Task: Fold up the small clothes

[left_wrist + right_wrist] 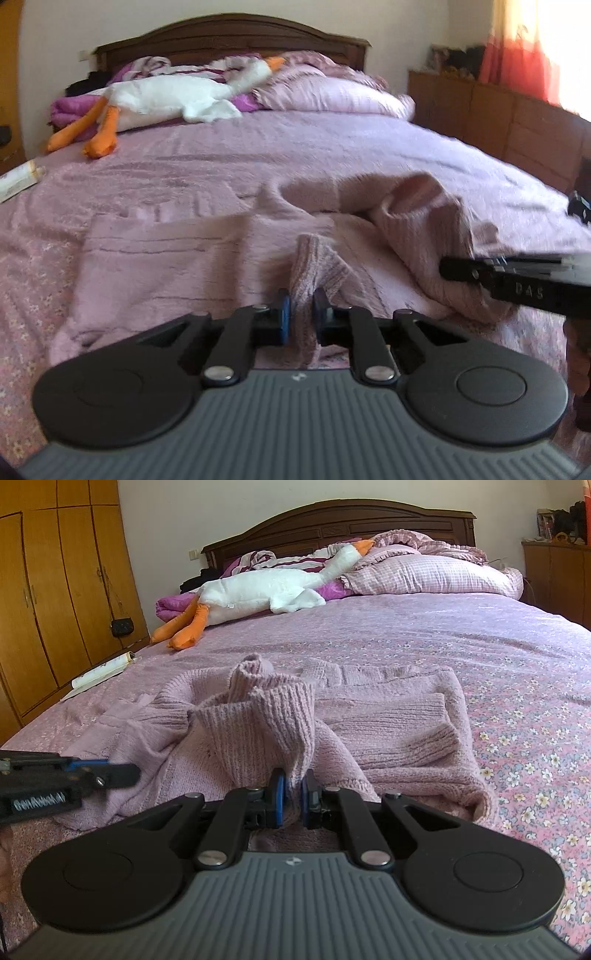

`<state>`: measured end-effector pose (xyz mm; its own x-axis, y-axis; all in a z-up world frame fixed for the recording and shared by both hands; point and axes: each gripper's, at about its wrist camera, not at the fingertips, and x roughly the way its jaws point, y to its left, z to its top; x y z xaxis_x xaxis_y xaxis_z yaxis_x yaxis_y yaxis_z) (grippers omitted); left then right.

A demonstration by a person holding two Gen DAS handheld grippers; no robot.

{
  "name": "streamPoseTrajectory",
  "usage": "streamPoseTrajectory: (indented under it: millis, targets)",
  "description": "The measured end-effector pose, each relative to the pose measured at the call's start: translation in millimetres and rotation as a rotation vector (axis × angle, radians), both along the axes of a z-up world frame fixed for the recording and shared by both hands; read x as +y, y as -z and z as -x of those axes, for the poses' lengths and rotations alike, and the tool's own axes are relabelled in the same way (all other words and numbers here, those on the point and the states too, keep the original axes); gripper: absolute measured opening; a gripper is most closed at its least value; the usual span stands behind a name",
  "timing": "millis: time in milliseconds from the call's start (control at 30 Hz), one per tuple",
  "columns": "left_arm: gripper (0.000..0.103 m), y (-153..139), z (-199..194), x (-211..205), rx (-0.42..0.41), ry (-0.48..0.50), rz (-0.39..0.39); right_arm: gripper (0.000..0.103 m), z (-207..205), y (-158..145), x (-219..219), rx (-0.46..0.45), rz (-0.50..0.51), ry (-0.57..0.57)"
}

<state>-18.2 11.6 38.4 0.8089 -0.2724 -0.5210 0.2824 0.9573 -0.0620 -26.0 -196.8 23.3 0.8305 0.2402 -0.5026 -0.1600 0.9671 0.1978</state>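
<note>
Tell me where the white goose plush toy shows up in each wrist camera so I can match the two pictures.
Left wrist view: the goose plush lies upper left, near the head of the bed, orange feet pointing left.
Right wrist view: the goose plush lies upper centre-left, by the checked pillow.
Shared landmark: the dark wooden headboard behind it.

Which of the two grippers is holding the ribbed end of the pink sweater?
The right gripper: ribbed knit of the pink sweater stands up between its fingers. The left gripper pinches a plainer fold.
</note>
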Motion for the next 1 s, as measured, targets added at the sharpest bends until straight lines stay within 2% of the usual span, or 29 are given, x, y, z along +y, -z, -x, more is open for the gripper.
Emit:
streamPoseTrajectory:
  millis: [300,467,700,867,1000]
  targets:
    - [0.011,-20.5,-3.7,22.0,-0.068,-0.092,0.028,0.009,4.1,-9.4,0.8,-0.025,0.011,-0.005]
    - [0.011,-45.8,-14.9,35.5,-0.149,-0.129,-0.018,0.009,0.5,-32.9,-6.9,-0.083,0.073,-0.011]
    - [0.011,-72.2,-54.7,66.5,-0.219,-0.213,-0.084,0.007,-31.0,-64.4,-28.2,-0.158,0.185,0.039]
    - [0.011,-72.7,-97.6,87.9,-0.204,-0.265,-0.089,0.007,-74.1,-73.6,-47.6,-0.167,0.234,0.094]
    - [0.011,-50.5,-130.2,90.6,-0.151,-0.268,-0.194,0.007,-106.7,-59.0,-56.8,-0.121,0.283,0.098]
